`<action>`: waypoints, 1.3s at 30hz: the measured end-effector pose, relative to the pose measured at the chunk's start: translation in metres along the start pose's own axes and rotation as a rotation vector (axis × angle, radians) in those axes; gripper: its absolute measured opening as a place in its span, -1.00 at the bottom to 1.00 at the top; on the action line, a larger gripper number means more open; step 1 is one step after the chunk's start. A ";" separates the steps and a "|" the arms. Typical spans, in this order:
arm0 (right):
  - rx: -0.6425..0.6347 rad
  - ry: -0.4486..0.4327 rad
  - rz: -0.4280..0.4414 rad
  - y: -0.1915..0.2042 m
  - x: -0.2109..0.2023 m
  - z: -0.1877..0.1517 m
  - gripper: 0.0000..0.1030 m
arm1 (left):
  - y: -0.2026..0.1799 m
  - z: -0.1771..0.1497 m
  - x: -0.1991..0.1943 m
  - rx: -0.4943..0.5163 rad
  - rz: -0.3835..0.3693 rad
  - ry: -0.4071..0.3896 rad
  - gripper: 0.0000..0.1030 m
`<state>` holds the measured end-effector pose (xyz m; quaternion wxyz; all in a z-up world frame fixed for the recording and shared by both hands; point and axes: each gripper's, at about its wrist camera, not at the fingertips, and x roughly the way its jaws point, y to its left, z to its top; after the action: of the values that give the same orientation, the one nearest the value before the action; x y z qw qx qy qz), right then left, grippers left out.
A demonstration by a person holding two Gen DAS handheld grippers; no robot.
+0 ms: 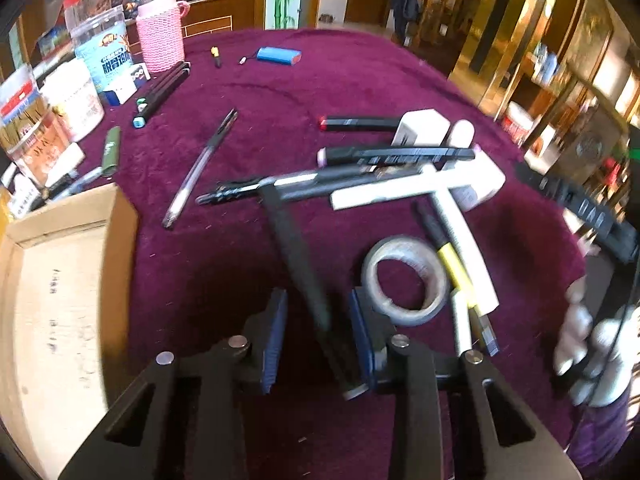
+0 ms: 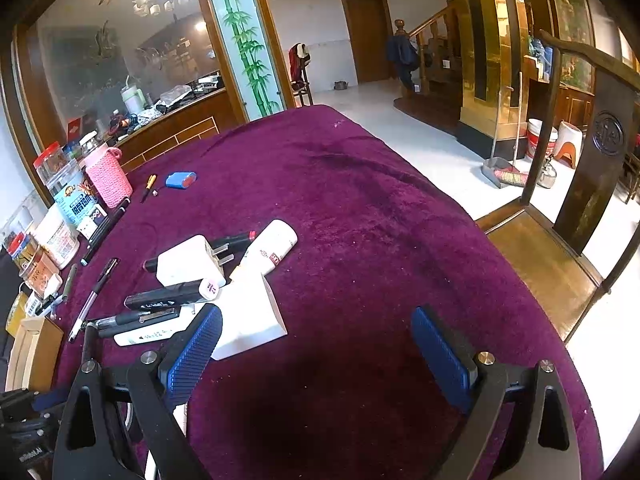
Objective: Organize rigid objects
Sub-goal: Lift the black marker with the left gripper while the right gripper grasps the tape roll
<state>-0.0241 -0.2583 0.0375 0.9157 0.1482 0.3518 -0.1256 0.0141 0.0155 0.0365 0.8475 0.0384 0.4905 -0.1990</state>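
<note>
Left gripper (image 1: pixel 318 336): pads apart, black marker (image 1: pixel 300 256) between them, against one pad only, no clamp visible.
Light, stiff, slick barrel; grip mid-length. It lies just left of the tape roll (image 1: pixel 406 280). Right gripper (image 2: pixel 316 354) wide open, empty.

Black marker (image 1: pixel 304 264) slanting up between the jaws — pens, plug, tape roll (image 1: pixel 406 280) heaped beyond.

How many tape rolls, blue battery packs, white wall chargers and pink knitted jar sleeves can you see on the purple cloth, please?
tape roll: 1
blue battery pack: 1
white wall charger: 1
pink knitted jar sleeve: 1
Total: 4
</note>
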 end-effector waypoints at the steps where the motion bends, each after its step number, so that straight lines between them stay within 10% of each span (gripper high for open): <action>1: 0.002 0.003 0.001 0.000 0.000 0.000 0.88 | 0.000 0.002 0.001 -0.018 -0.012 -0.010 -0.41; 15: -0.008 0.016 0.011 0.005 0.004 0.000 0.88 | 0.010 0.002 0.023 -0.055 0.116 0.017 -0.58; 22: -0.011 0.018 -0.003 0.004 0.006 0.000 0.88 | -0.004 0.003 0.030 -0.067 0.282 -0.068 0.82; 24: -0.017 0.015 -0.007 0.005 0.006 0.000 0.88 | 0.006 -0.002 0.030 -0.107 0.237 -0.077 0.84; 29: -0.024 0.015 -0.019 0.005 0.007 -0.001 0.88 | 0.006 -0.013 0.015 -0.053 0.207 -0.059 -0.70; 39: -0.097 0.016 0.101 0.028 -0.022 -0.008 0.88 | 0.023 -0.062 -0.051 -0.153 0.042 -0.146 -0.72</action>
<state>-0.0356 -0.2269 0.0524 0.9240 0.1221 0.3571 -0.0610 -0.0506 0.0685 0.0449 0.8855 -0.0309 0.4402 -0.1454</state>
